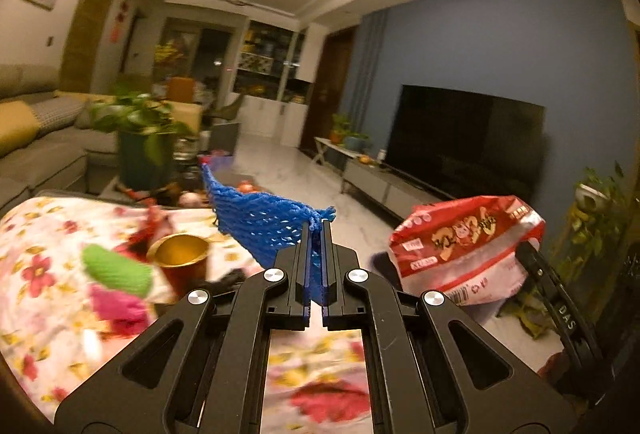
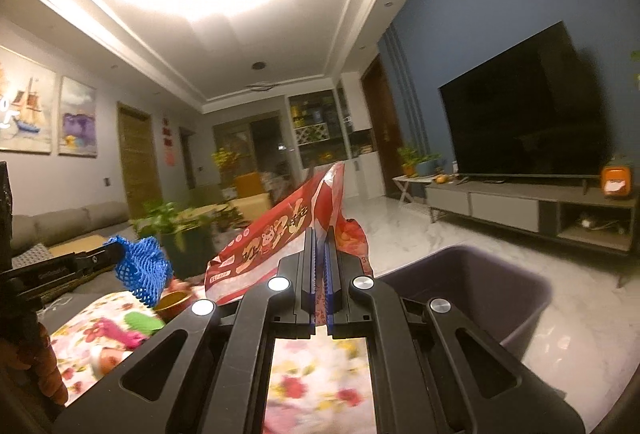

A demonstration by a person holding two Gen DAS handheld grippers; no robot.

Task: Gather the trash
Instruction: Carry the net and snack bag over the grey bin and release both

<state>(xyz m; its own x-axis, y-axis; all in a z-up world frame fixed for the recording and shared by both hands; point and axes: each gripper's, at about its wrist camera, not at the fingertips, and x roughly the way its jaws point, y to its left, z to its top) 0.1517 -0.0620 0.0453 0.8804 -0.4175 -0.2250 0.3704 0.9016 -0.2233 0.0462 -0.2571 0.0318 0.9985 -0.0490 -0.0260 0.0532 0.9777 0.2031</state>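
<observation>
Left hand-held gripper (image 1: 316, 230): black, fills the near foreground of the left wrist view; its jaws are pinched closed on a blue foam net sleeve (image 1: 260, 222), which fans out ahead and to the left of the fingertips.
Right hand-held gripper (image 2: 320, 238): jaws clamped on a red snack wrapper (image 2: 276, 238), which stands up above the fingertips and spreads left.
Surface below: a floral cloth (image 1: 48, 234) covers the counter under both grippers; blurred in both views.
Only in the right wrist view: a dark purple bin (image 2: 480, 274) on the floor just right of the counter, open-topped; the left gripper comes in from the left edge with the blue net hanging at its tip.
Only in the left wrist view: the wrapper's white lower panel with a barcode, and the right gripper's side behind it.
On the cloth: a gold cup (image 1: 180, 254), a green knitted piece (image 1: 116, 270) and a pink one (image 1: 116, 306) beside it, all smeared.
Around: potted plant (image 1: 144, 137), grey sofa (image 1: 40, 145), dark television (image 1: 468, 137) on a blue wall, low TV cabinet (image 2: 520, 205), marble floor.
Writing: gold characters and a cartoon figure on the wrapper, not legible; "DAS" on the right gripper's side.
</observation>
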